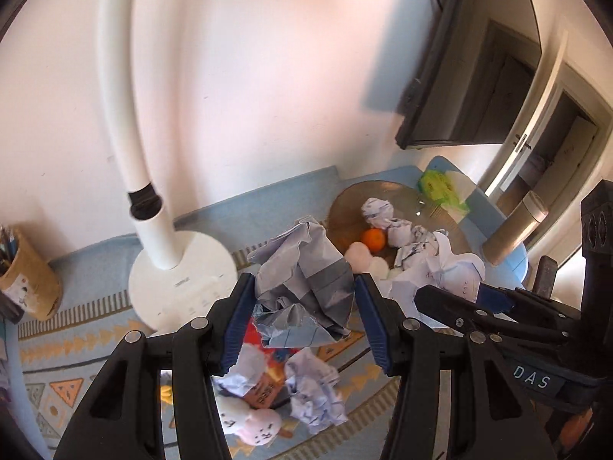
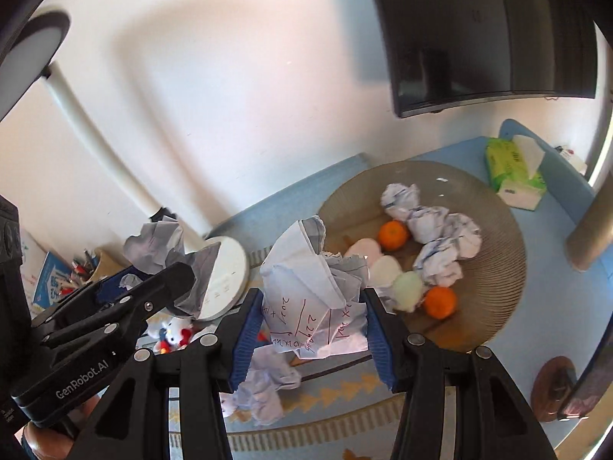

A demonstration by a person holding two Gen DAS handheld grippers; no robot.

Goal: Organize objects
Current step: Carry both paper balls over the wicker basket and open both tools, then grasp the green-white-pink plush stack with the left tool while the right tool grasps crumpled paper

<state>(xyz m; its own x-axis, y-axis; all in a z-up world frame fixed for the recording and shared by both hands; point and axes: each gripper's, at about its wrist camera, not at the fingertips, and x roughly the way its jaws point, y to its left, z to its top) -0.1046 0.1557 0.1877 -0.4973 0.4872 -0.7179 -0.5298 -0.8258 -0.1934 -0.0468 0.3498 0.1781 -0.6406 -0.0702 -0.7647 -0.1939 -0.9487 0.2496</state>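
Both grippers are clamped on paper wads: left gripper holds one wad near the bowl, right gripper another at its rim. I'd carry both over the bowl before letting go.

— Light blue table, patterned mat spread across the near part.
— Directly on it: round woven tray, white lamp base, green tissue pack, brown pen holder, probably a plush toy.

Crumpled lined paper ball, matt; ridged brown tray; glossy white plastic lamp base; woven patterned mat.
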